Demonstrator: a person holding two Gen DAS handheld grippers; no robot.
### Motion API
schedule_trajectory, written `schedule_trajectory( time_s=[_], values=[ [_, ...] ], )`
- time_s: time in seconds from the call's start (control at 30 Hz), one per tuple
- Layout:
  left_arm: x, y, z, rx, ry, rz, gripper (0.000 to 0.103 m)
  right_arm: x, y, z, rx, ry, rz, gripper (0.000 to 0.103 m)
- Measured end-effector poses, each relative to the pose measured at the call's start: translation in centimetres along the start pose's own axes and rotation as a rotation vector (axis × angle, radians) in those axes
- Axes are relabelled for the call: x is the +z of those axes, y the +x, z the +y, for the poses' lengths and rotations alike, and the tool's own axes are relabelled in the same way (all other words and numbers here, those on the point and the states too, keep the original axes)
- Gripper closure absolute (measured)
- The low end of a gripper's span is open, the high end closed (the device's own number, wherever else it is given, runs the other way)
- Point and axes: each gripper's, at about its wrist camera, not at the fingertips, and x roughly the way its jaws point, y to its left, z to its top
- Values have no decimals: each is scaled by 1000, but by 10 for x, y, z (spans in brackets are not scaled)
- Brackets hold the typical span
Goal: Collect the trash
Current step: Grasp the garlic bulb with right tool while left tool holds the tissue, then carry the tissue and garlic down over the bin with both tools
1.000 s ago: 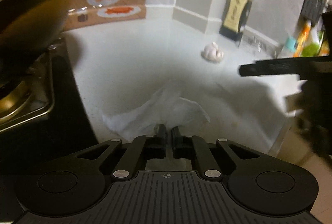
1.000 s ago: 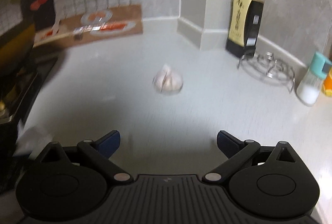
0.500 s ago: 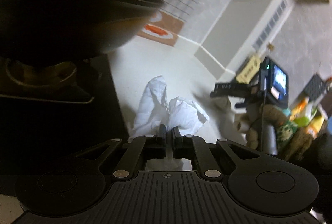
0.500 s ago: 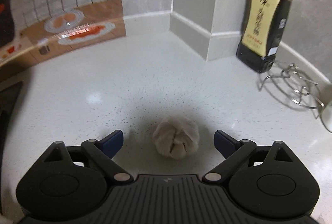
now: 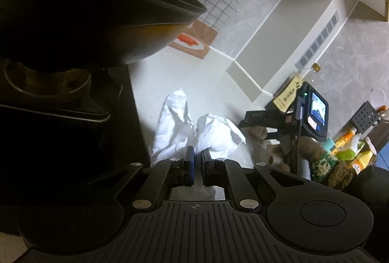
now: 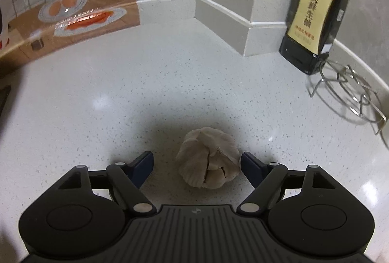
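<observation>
Jaws: left gripper (image 5: 197, 160) clamped on tissue (image 5: 194, 126), right gripper (image 6: 196, 165) closing, not yet gripping, around wad (image 6: 209, 160) at lower centre; next, squeeze and lift.

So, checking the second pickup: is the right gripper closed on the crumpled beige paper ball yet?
Open: the right gripper, jaws just closing, flanks the crumpled beige paper ball with gaps.
</observation>
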Motion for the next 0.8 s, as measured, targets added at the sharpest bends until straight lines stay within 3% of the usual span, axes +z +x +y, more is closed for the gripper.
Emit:
schedule_trajectory(
  time_s=[0.1,0.13,0.4,0.8],
  values=[
    [0,-1,1,8,-7,2,94,0,-2,0,7,-3,-5,47],
    [-1,-1,1,9,-7,3,94,2,-2,0,15,-11,-3,49],
    [-3,-2,0,13,5,11,94,-8,-27,14,81,-29,12,50],
    [-17,-18,-20,82,86,50,94,-82,-160,43,315,-134,-73,50]
  ],
)
